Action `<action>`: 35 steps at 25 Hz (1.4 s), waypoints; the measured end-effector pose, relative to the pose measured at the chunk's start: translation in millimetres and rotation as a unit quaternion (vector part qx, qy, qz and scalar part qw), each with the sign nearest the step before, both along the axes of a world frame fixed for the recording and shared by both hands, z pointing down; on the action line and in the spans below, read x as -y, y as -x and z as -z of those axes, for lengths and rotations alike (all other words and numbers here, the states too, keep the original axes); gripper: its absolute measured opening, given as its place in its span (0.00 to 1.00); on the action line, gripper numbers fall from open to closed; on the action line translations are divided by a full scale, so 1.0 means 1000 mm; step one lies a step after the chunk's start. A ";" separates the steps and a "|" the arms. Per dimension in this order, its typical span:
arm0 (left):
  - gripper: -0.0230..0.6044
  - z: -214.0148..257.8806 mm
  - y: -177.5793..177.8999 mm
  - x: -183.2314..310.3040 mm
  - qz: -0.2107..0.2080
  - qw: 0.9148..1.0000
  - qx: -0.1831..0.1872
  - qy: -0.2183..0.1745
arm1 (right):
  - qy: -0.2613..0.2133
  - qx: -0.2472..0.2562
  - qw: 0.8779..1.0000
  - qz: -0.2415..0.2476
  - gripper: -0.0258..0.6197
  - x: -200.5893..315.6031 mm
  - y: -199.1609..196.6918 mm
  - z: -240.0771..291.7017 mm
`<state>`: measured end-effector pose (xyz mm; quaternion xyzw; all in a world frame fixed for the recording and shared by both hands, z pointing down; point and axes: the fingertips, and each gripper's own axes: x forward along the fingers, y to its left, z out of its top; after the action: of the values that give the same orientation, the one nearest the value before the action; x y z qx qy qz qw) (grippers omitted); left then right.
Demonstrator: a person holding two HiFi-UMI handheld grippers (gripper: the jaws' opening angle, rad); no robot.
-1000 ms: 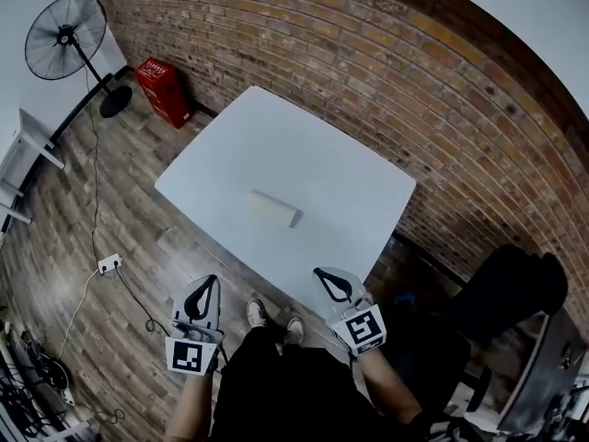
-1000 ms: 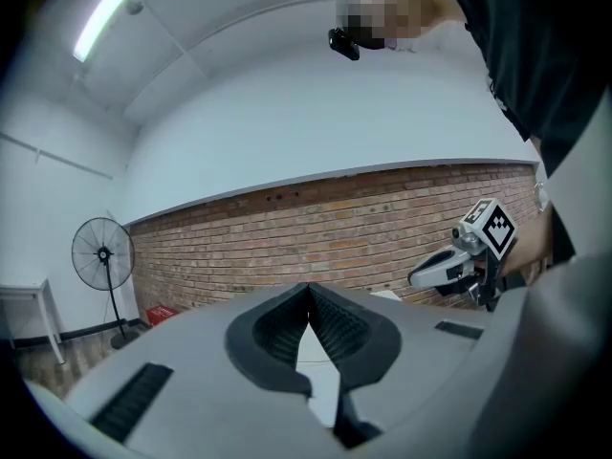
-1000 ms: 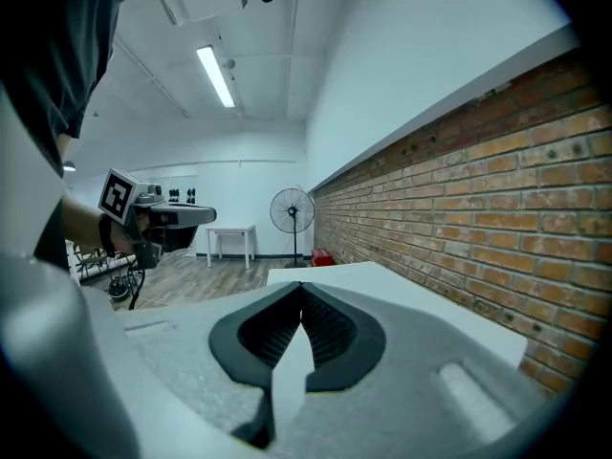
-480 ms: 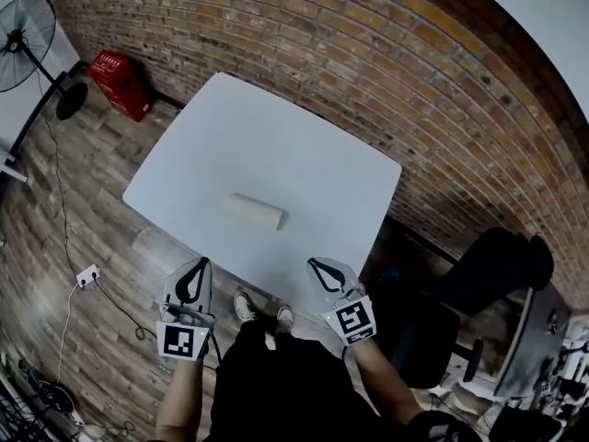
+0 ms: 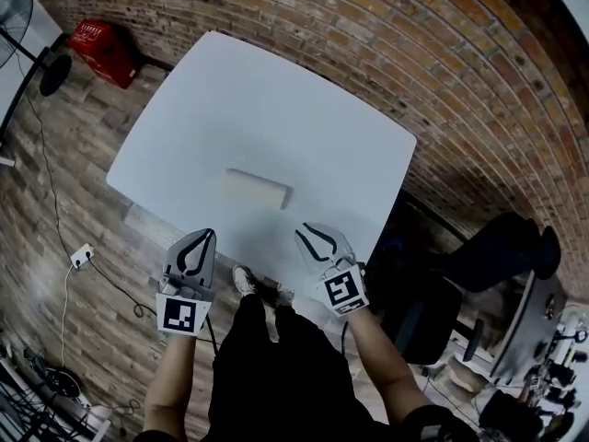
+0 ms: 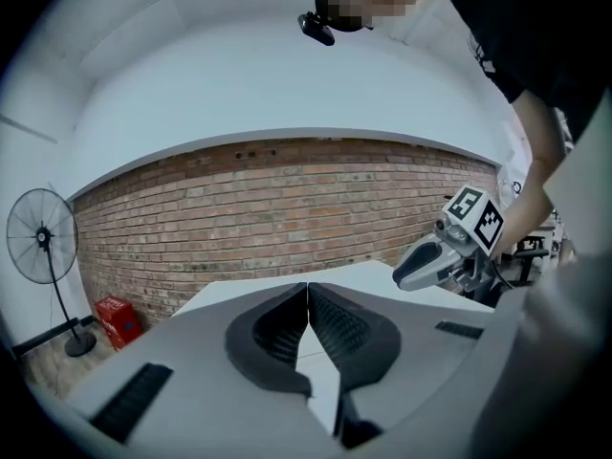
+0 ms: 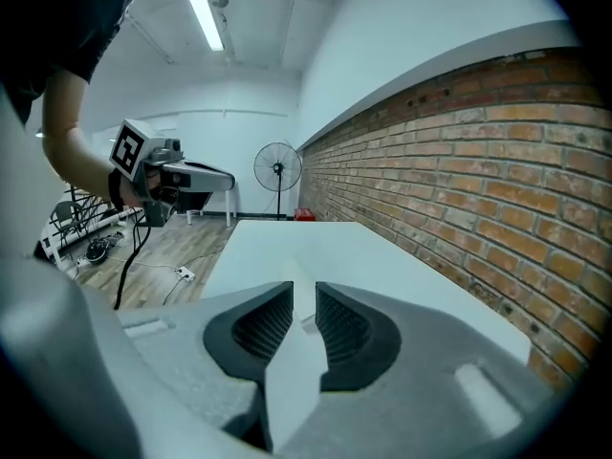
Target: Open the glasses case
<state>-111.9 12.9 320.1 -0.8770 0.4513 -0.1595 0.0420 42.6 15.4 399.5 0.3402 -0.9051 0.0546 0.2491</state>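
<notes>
Head view: closed glasses case (image 5: 258, 189) flat on white table (image 5: 276, 99), toward the near edge; left gripper (image 5: 204, 236) and right gripper (image 5: 302, 231) at that edge, apart from the case.
Left gripper view: jaws pressed together, nothing between.
Right gripper view: jaws just opening, narrow gap, nothing gripped.

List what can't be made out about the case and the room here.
- Head view: the case is too small and pale to show its seam, hinge or latch.
- Left gripper view: no case is seen; the left gripper, jaws shut, blocks the foreground.
- Head view: the fan is cut off by the left edge.
</notes>
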 end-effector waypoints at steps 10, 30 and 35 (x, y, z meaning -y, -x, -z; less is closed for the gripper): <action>0.05 -0.069 -0.008 0.029 -0.054 0.996 0.069 0.031 | 0.002 -0.045 0.998 0.052 0.32 0.036 0.011 -0.073; 0.24 -0.163 -0.007 0.092 -0.188 0.974 0.106 0.067 | -0.007 -0.112 0.982 0.151 0.56 0.073 0.047 -0.124; 0.32 -0.175 -0.011 0.099 -0.241 0.959 0.124 0.087 | 0.010 -0.110 0.979 0.169 0.56 0.075 0.045 -0.126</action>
<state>-100.7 -86.2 495.0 -0.9335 0.2022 -0.2904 0.0584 -2.4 -59.9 525.5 0.1835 -0.9161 -0.0170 0.3562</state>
